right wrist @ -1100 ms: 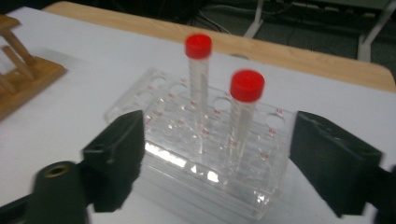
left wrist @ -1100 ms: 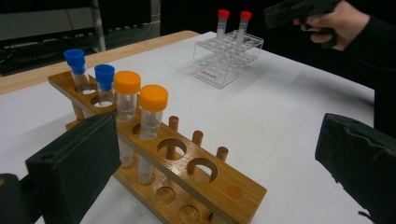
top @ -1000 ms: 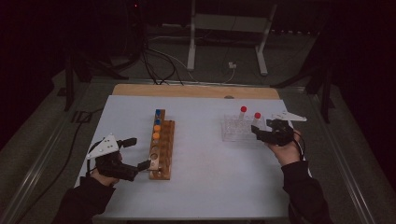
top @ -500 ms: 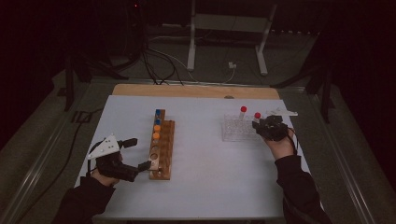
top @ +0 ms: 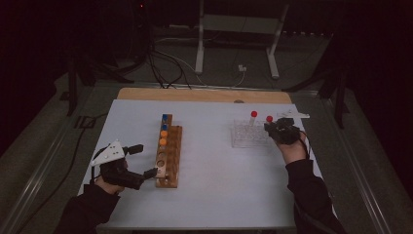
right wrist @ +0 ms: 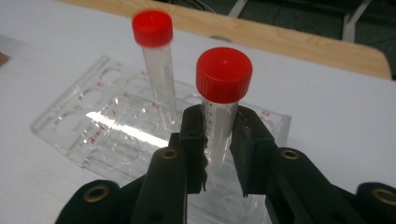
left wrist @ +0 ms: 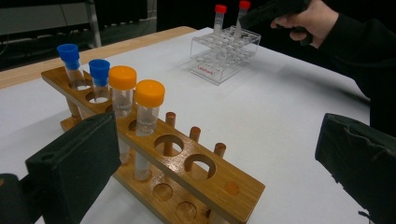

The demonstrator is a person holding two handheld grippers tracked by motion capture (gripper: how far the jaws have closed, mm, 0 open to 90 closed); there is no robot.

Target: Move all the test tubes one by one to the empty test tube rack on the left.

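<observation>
One red-capped clear plastic tube (right wrist: 219, 116) stands upright w/ long axis vertical in clear acrylic rack (right wrist: 70, 126), right gripper (right wrist: 219, 154) just closed, clamping it below cap, so pull goes straight up.

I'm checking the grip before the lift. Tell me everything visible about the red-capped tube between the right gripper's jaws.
The red-capped clear plastic tube stands upright in the clear plastic rack, at its near right part. Its round red screw cap tops a see-through body with printed graduation marks. The right gripper, whose jaws have just been closing, presses its black pads on both sides of the body just below the cap. A second red-capped tube stands apart behind it.
</observation>
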